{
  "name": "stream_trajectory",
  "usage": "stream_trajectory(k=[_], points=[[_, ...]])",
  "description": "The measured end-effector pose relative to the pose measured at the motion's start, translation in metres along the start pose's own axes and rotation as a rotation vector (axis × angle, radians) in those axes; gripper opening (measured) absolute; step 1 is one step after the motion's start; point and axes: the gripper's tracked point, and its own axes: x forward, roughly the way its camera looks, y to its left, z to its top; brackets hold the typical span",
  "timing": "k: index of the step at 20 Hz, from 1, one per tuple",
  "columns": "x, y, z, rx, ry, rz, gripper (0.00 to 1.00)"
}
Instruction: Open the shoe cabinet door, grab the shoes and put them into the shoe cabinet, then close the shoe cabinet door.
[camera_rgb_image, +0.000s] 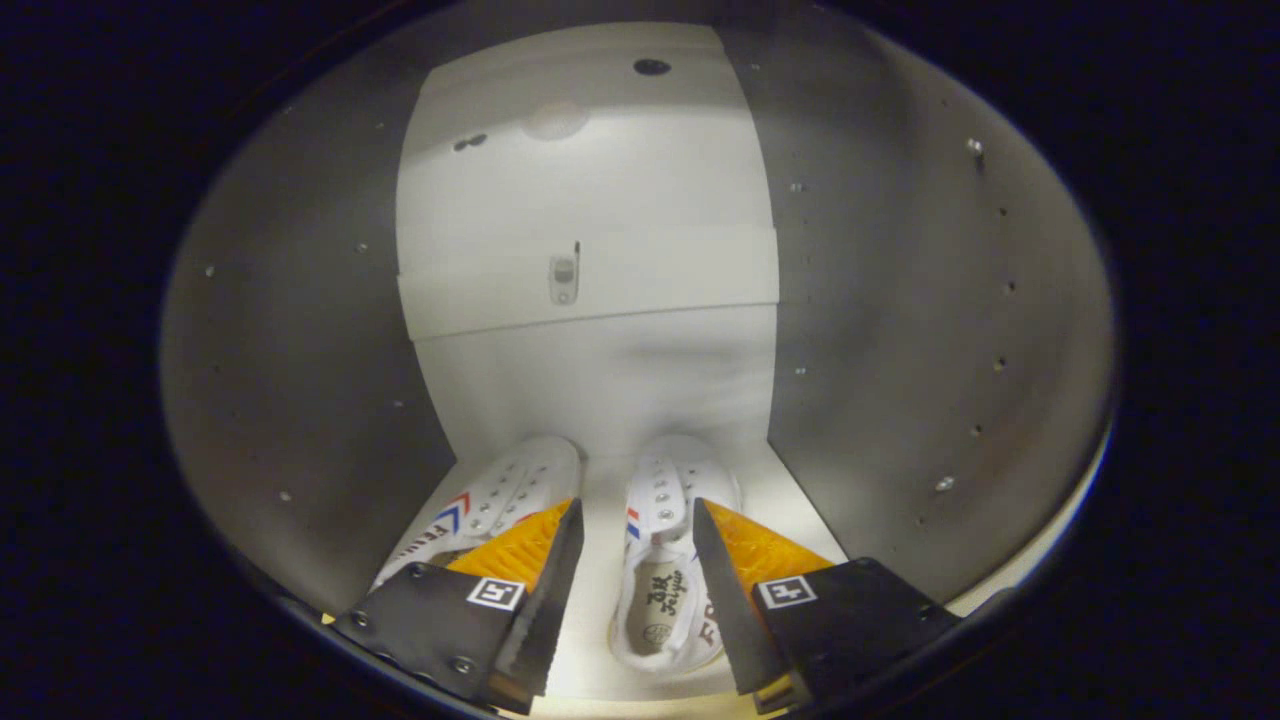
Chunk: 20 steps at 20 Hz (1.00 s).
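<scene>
I am looking into the shoe cabinet (600, 400), with its white back panel ahead and its side walls close on both sides. Two white shoes stand on the cabinet floor (590, 660), toes toward the back. The right shoe (665, 560) lies between my fingers, and its heel opening faces me. The left shoe (500, 500) sits beside it, angled, partly hidden behind my left finger. My gripper (637, 507) is open. A gap shows between the left finger and the right shoe, while the right finger overlaps that shoe's outer side.
A white shelf (590, 285) crosses the cabinet at mid height, with a small fitting on its front edge. The left wall (300, 350) and right wall (900, 330) are in shadow and dotted with peg holes. The space above the shoes is open.
</scene>
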Motion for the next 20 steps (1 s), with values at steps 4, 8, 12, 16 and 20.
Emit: stream_trajectory(k=[4, 8, 12, 16, 20], points=[[-0.066, 0.020, 0.025, -0.010, -0.089, 0.019, 0.91], [-0.158, 0.039, 0.032, 0.005, -0.160, 0.040, 0.94], [-0.251, 0.041, 0.018, 0.013, -0.183, 0.041, 0.96], [-0.343, 0.032, 0.010, 0.038, -0.230, 0.040, 0.96], [-0.430, -0.004, -0.003, 0.060, -0.233, 0.010, 0.96]])
